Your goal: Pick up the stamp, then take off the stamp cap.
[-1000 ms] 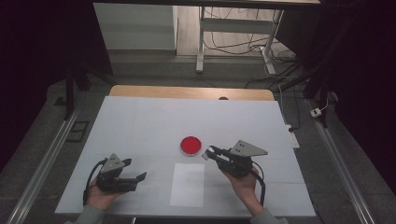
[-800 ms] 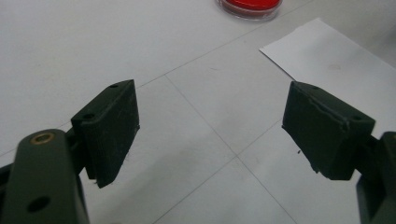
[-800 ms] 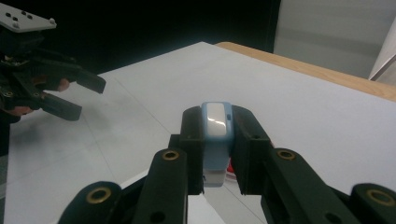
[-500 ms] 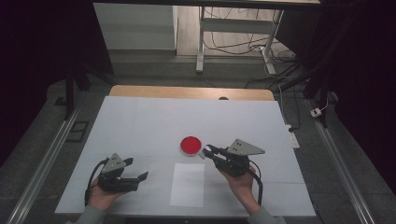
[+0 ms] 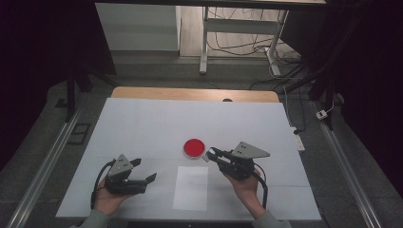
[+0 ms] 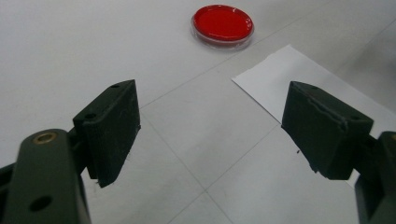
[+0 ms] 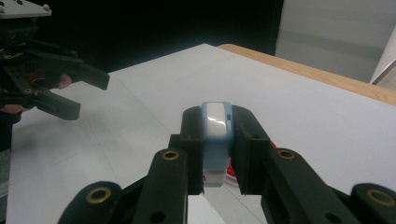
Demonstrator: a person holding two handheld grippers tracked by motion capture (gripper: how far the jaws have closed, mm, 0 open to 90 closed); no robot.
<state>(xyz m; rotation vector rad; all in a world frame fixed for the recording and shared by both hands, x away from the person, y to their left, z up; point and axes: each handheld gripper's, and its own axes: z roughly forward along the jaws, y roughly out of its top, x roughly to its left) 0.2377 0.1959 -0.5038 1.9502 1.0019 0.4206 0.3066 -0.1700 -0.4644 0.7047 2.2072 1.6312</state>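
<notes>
A round red dish [image 5: 194, 147] [image 6: 223, 23] lies flat near the middle of the white table [image 5: 142, 123]. Just right of it, my right gripper [image 5: 209, 153] [image 7: 215, 135] is shut on a small pale-blue and white block [image 7: 215, 119], held a little above the table with its tip close to the dish's rim. At the front left, my left gripper [image 5: 145, 169] [image 6: 210, 135] [image 7: 91, 97] is open, nothing between its jaws, and it points toward the dish. A white paper sheet [image 5: 191, 188] [image 6: 299, 84] lies between the two hands.
A wooden edge [image 5: 195, 94] borders the far side of the table. Beyond it stand a metal frame [image 5: 237, 28] and loose cables [image 5: 294, 85] on the floor. Metal rails [image 5: 47, 156] run along both sides.
</notes>
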